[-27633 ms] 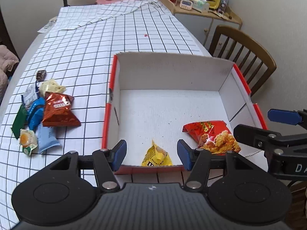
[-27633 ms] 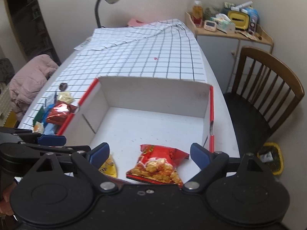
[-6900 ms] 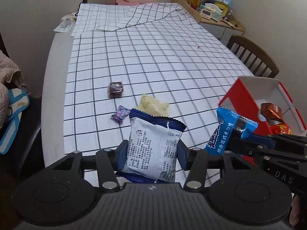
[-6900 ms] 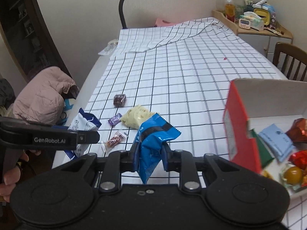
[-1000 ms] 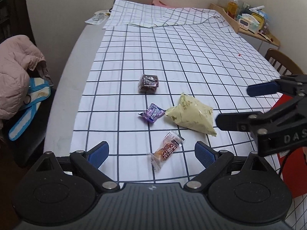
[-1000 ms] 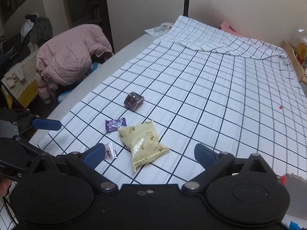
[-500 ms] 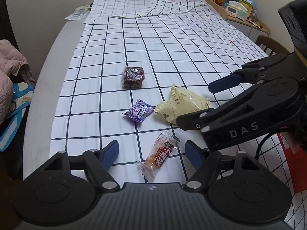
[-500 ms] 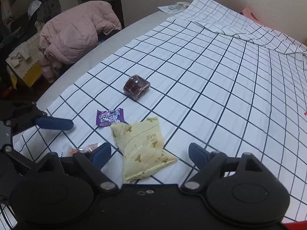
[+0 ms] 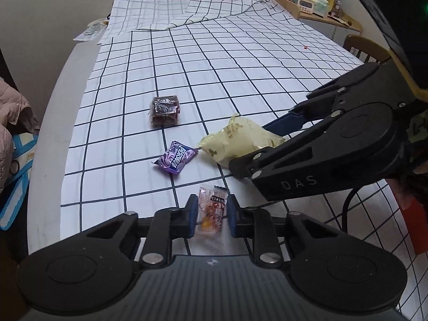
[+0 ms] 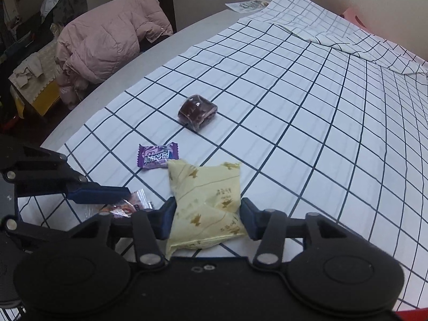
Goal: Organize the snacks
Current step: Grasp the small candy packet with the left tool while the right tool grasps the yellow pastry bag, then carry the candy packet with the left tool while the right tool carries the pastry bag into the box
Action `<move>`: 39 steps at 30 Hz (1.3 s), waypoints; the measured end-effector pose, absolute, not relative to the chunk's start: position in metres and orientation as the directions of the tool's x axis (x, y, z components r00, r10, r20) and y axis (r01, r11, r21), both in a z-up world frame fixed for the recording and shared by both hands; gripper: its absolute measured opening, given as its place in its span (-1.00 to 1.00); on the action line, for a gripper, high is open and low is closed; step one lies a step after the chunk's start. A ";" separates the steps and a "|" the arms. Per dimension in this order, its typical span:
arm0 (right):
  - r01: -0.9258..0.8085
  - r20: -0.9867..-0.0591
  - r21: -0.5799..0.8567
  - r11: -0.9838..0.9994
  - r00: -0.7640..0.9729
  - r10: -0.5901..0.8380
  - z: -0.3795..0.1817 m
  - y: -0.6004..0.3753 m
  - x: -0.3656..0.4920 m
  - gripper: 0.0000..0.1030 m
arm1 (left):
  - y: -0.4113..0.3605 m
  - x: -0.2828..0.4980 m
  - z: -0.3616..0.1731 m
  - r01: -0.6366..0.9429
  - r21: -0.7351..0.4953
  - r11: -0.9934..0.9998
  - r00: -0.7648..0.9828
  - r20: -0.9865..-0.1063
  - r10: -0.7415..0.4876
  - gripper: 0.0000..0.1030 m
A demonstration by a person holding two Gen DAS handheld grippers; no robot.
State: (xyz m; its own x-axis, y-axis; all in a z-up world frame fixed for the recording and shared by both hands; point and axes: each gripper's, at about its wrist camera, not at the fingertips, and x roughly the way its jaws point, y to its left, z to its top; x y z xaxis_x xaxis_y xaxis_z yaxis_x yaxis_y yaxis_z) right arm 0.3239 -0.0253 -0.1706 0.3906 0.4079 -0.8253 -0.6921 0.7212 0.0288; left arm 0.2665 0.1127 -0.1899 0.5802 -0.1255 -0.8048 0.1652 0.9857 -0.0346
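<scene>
Since one second earlier, both hand-held grippers have been lowered and their jaws have just been closing.

Left wrist view: the left hand-held gripper [image 9: 211,215] is clamped on the clear-wrapped orange snack [image 9: 212,210] near the counter's [image 9: 50,123] near-left edge. A purple candy [image 9: 176,157] and a dark wrapped cake [image 9: 164,110] lie farther in.

Right wrist view: the right hand-held gripper [image 10: 208,220] is pressed onto the pale yellow packet [image 10: 207,203], resting on the checked cloth [image 10: 307,123].

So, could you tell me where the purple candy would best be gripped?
Probably across the padded middle of the purple candy, coming down from above with fingers on its two long sides: it lies flat on the tablecloth, its twisted ends thin and floppy.
</scene>
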 end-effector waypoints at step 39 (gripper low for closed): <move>-0.456 -0.710 0.096 0.885 0.592 0.382 -0.046 -0.153 0.173 -0.16 | 0.067 0.164 -0.072 0.065 -0.201 0.977 0.633 -0.749 -0.196 -0.63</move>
State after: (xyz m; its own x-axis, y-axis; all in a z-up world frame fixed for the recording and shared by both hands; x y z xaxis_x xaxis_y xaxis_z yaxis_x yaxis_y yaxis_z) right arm 0.1733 -0.1527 -0.0462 0.5917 0.3817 -0.7101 -0.4558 0.8849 0.0959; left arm 0.1644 0.0665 -0.0716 0.6330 -0.1960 -0.7489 0.0649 0.9774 -0.2010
